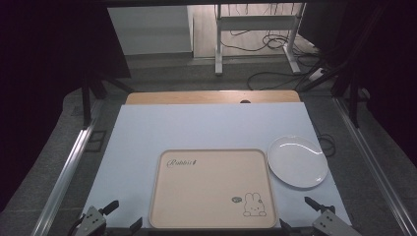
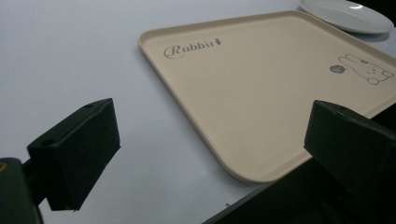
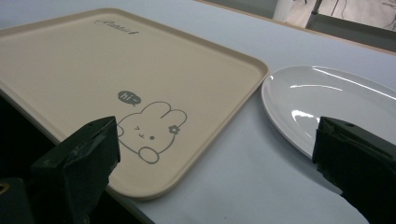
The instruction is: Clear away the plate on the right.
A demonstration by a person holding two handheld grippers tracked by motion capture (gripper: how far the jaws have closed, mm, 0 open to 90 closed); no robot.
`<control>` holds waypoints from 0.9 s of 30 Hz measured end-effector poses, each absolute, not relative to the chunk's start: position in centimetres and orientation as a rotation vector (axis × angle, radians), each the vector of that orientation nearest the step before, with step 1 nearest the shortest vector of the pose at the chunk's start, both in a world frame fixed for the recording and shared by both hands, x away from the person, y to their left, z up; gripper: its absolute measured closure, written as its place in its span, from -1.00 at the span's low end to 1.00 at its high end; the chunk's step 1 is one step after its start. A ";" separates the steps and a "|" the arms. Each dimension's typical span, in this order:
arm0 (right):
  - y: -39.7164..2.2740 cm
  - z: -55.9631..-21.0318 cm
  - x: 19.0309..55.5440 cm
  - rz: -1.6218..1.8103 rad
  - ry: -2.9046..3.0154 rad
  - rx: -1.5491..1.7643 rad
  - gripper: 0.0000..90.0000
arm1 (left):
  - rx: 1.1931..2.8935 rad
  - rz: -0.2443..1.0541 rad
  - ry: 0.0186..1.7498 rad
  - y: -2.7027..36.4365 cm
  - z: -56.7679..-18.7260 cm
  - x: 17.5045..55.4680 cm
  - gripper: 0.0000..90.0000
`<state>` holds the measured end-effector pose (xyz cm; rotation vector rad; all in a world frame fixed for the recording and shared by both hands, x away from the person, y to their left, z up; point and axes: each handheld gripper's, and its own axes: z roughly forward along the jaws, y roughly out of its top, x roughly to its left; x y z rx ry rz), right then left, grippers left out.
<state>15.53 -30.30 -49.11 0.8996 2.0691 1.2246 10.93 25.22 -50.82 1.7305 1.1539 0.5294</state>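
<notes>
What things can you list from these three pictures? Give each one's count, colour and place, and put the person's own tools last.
Tray: one, beige, rabbit drawing and "Rabbit" lettering, near middle of the table.
Plate: one, white, empty, just right of the tray.
Table cover: one, pale blue-white, under both.
Wooden table edge: one, tan, far side.
Cables: several, dark, on the floor beyond.
Left gripper: one, black jaws apart, near left corner.
Right gripper: one, black jaws apart, near right corner.

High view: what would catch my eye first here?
A beige tray with a rabbit drawing in its near right corner lies at the table's near edge. A white plate, empty, sits just right of it. An open black tool waits at each near corner, left and right.
</notes>
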 end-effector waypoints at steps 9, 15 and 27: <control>-30.4 -49.2 16.2 1.199 2.040 0.904 -0.98 | 1.731 0.527 1.156 25.2 -50.8 10.9 -0.93; -30.6 -49.3 16.6 1.188 2.042 0.916 -0.98 | 1.731 0.527 1.156 25.2 -50.8 10.9 -0.93; -30.5 -49.8 17.5 1.170 2.067 0.944 -1.00 | 1.735 0.527 1.154 25.2 -50.8 10.9 -0.94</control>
